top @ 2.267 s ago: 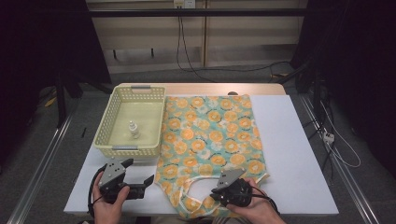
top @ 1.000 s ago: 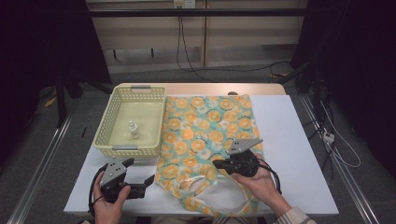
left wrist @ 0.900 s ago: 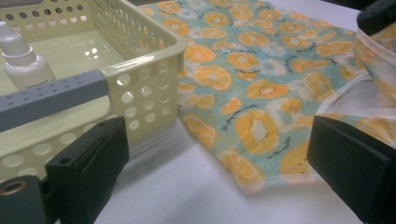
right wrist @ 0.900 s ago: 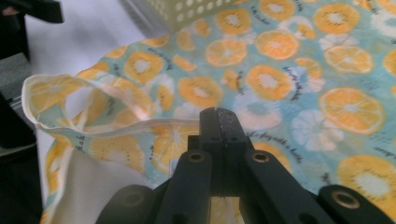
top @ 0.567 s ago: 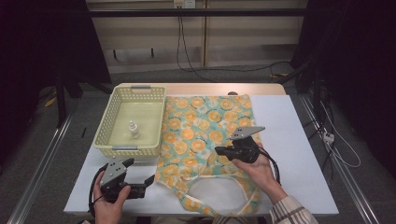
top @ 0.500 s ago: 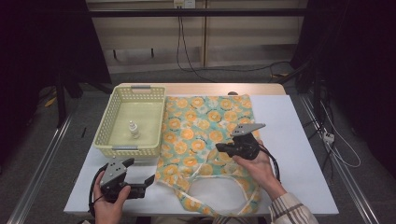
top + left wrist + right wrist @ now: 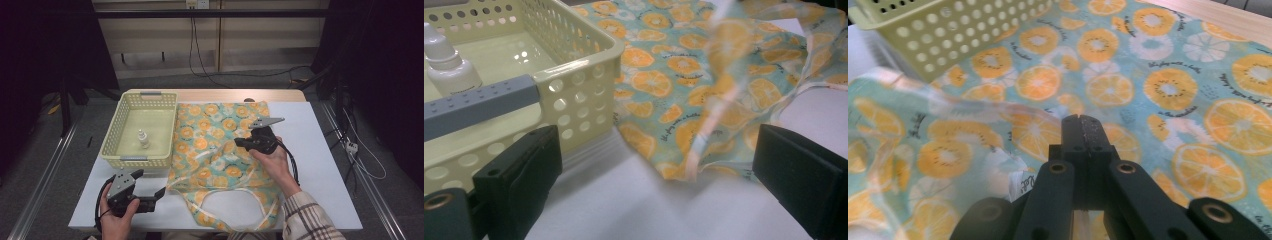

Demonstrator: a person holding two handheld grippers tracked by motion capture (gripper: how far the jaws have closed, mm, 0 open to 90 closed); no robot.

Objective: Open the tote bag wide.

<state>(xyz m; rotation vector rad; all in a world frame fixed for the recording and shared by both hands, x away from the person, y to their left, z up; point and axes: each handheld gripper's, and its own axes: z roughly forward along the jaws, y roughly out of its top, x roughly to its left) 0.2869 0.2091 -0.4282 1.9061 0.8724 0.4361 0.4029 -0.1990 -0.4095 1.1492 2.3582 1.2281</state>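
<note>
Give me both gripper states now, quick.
Left gripper: open, holding nothing.
Right gripper: closed on the orange-print bag.

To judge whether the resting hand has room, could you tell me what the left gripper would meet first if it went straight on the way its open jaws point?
Probably the near edge of the orange-print cloth bag. The left gripper has bare white table between its jaws, and the yellow basket lies just off to one side, though depth is hard to judge.

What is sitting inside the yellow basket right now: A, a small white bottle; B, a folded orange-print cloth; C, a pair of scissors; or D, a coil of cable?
A: a small white bottle stands alone on the floor of the basket, while the orange-print cloth lies outside it on the table.
</note>
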